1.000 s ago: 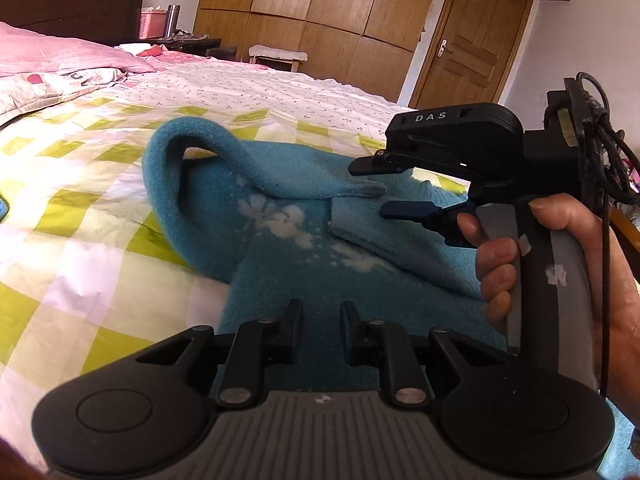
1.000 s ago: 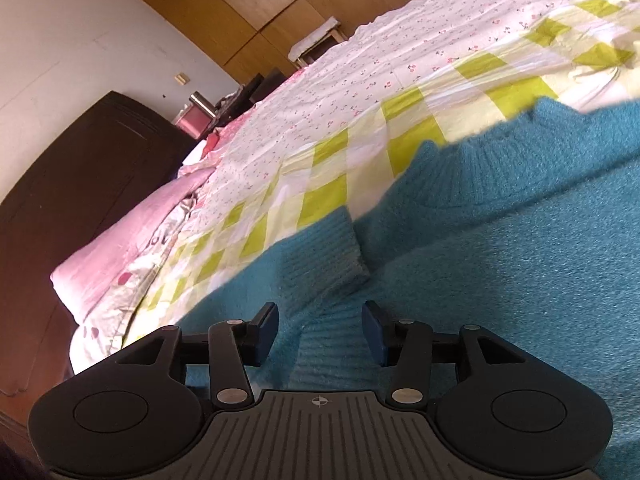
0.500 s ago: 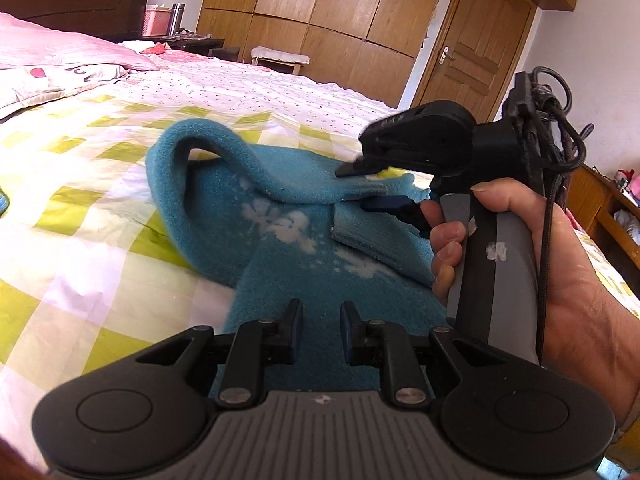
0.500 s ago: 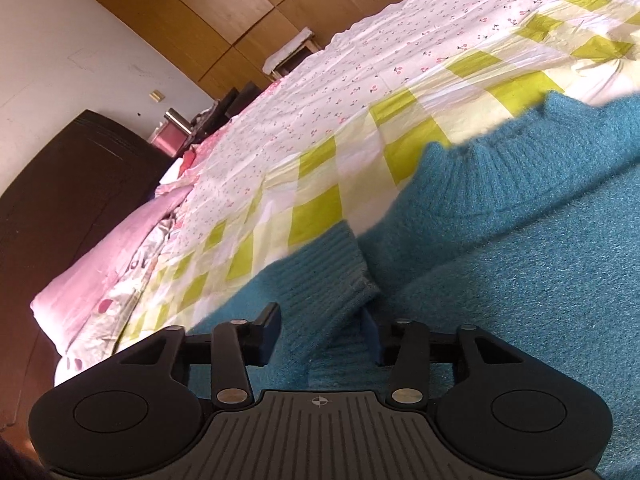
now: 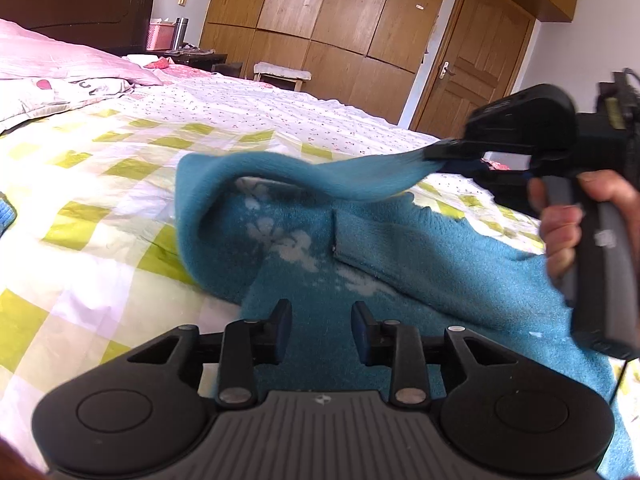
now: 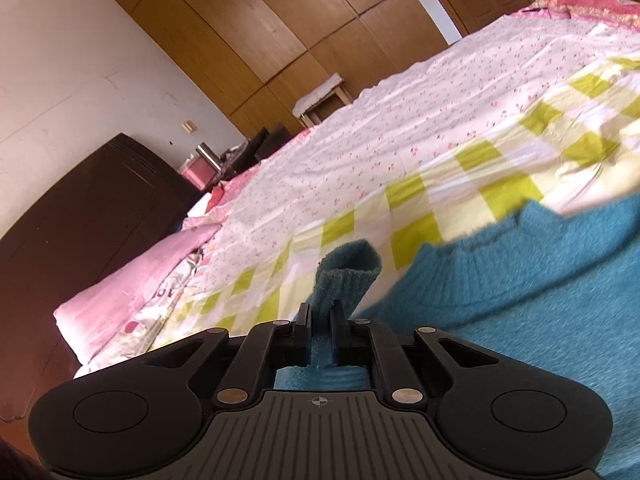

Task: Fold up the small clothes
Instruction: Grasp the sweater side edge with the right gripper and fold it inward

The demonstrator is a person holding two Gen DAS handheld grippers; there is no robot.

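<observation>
The right gripper [image 6: 320,334] pinches the sweater [image 5: 400,248] cuff [image 6: 346,276] to fold the sleeve, while the left gripper [image 5: 320,328], empty, is opening above the hem.

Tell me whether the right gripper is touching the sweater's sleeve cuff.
Touching. The right wrist view shows the right gripper clamped on the blue sleeve cuff, the ribbed fabric pinched between both pads and sticking up past them.

bright daylight, fisheye-bent edges, slight motion blur.

A home bedroom: quilted bed [image 5: 100,184], pink pillow [image 5: 60,60], wooden wardrobes [image 5: 320,20].
</observation>
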